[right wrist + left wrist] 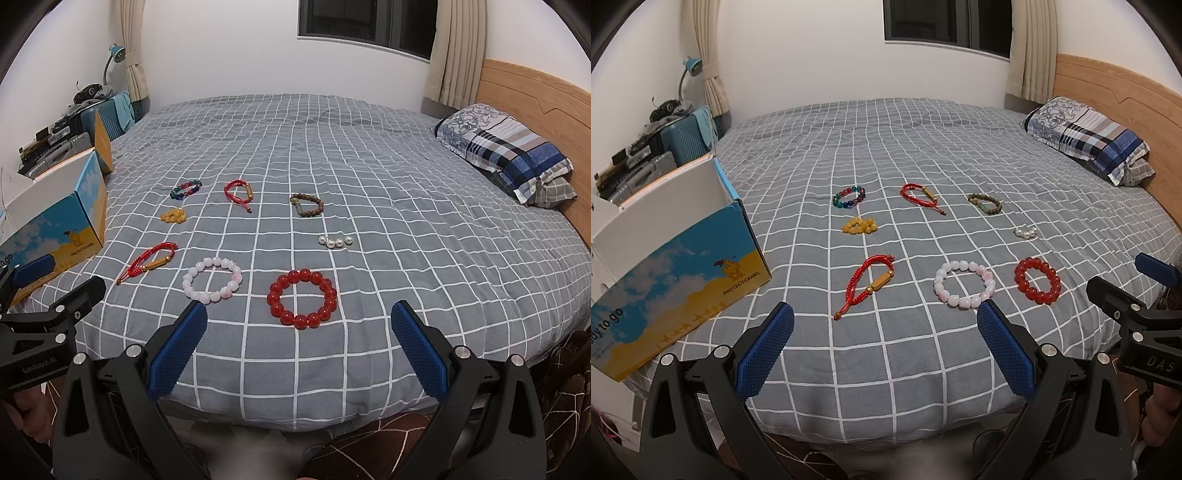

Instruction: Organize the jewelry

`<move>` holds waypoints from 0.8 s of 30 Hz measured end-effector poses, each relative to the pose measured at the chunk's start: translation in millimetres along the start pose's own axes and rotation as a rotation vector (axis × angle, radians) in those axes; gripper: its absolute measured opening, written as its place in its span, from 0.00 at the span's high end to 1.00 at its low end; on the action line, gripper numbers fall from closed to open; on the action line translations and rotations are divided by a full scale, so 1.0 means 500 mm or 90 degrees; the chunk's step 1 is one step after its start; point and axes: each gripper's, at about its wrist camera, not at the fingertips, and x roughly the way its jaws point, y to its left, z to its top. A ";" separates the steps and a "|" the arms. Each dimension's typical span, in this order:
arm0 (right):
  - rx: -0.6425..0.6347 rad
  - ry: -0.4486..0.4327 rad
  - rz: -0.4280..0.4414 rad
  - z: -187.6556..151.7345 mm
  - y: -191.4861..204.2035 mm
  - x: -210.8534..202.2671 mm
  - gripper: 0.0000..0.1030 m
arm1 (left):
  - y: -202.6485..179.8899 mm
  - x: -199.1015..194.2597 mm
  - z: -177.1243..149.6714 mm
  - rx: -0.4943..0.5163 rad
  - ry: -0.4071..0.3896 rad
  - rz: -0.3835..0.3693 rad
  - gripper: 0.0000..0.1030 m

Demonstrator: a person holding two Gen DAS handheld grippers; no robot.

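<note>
Several bracelets lie on the grey checked bed [923, 369]: a red bead bracelet [1037, 280] [303, 298], a pink-white bead bracelet [964, 283] [212, 280], a red cord bracelet [868, 286] [147, 262], a second red cord bracelet [921, 197] [239, 194], a yellow bead bracelet [860, 225] [173, 215], a multicolour bead bracelet [849, 196] [185, 189], a brown bead bracelet [985, 204] [306, 205] and white pearls [1025, 232] [335, 241]. My left gripper [886, 321] is open and empty above the bed's near edge. My right gripper [299, 319] is open and empty, just short of the red bead bracelet.
An open blue and yellow cardboard box [676, 280] [59, 225] stands at the bed's left edge. A patterned pillow [1089, 138] [506, 155] lies at the far right by the wooden headboard [535, 99]. Suitcases and a lamp [690, 70] stand beyond the box.
</note>
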 end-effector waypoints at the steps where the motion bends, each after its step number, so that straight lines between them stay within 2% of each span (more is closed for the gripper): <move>1: 0.000 0.000 0.000 -0.001 0.000 0.000 0.07 | 0.001 0.000 0.000 0.000 0.000 0.000 0.05; 15: -0.001 0.001 0.003 0.003 0.001 0.000 0.07 | 0.003 0.003 0.000 -0.004 -0.003 -0.004 0.05; 20: 0.001 0.011 0.008 0.004 0.000 0.023 0.07 | 0.018 0.042 0.000 -0.011 0.035 -0.005 0.05; 24: 0.001 0.026 0.010 0.006 -0.001 0.065 0.07 | 0.025 0.086 0.006 -0.002 0.029 0.006 0.05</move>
